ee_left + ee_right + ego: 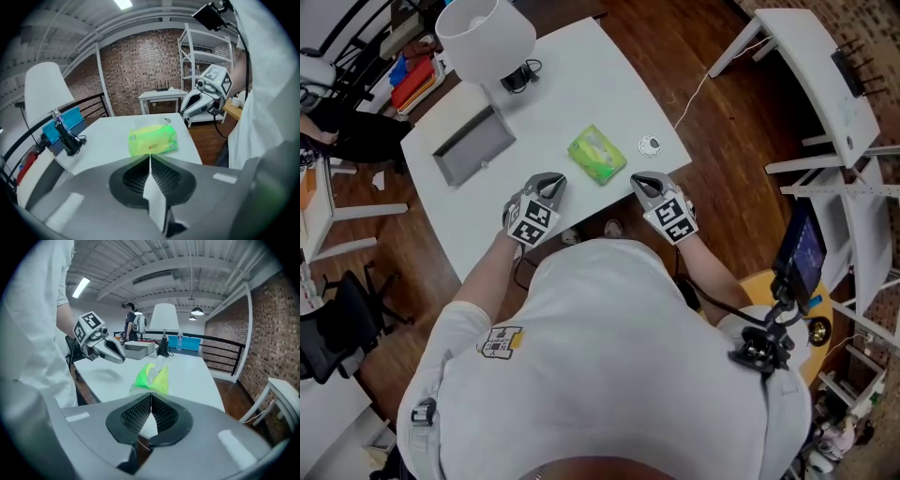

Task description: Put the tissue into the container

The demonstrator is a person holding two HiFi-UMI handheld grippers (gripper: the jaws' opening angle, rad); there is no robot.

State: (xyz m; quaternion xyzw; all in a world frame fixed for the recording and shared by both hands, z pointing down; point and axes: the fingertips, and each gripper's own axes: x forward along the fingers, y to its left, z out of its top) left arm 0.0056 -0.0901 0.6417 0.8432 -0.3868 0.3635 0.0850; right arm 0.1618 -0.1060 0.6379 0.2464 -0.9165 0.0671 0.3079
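1. Green-wrapped tissue pack (pixel 597 154) lies flat on the white table (pixel 581 80), ahead of both your claws and roughly midway between their lines of aim. Neither claw touches it.
2. Your left claw (pixel 553 180) has its jaws pressed fully together, with nothing pinched between them. From its own view, the pack sits just past the tips and a little to the right.
3. Your right claw (pixel 643 181) is also closed tight and carries nothing. The pack lies just beyond its tips and a little to the left, with its crinkled clear end turned towards this claw.
4. You hold the two claws side by side over the table's near edge. They are apart from each other, and both point away from your body.
5. The grey container (pixel 474 147), a shallow open-topped box, rests on the table ahead of your left claw and well off to its left. It is farther from that claw than the pack is, and it is clear of the pack.
6. A white lampshade (pixel 486 37) stands beyond the container, farther still from your left claw. A small black device (pixel 517 77) with a cord sits just beside the shade.
7. A small round object (pixel 650 145) lies on the table straight ahead of your right claw. It is near the pack's right side without touching it, and it is too small to identify.
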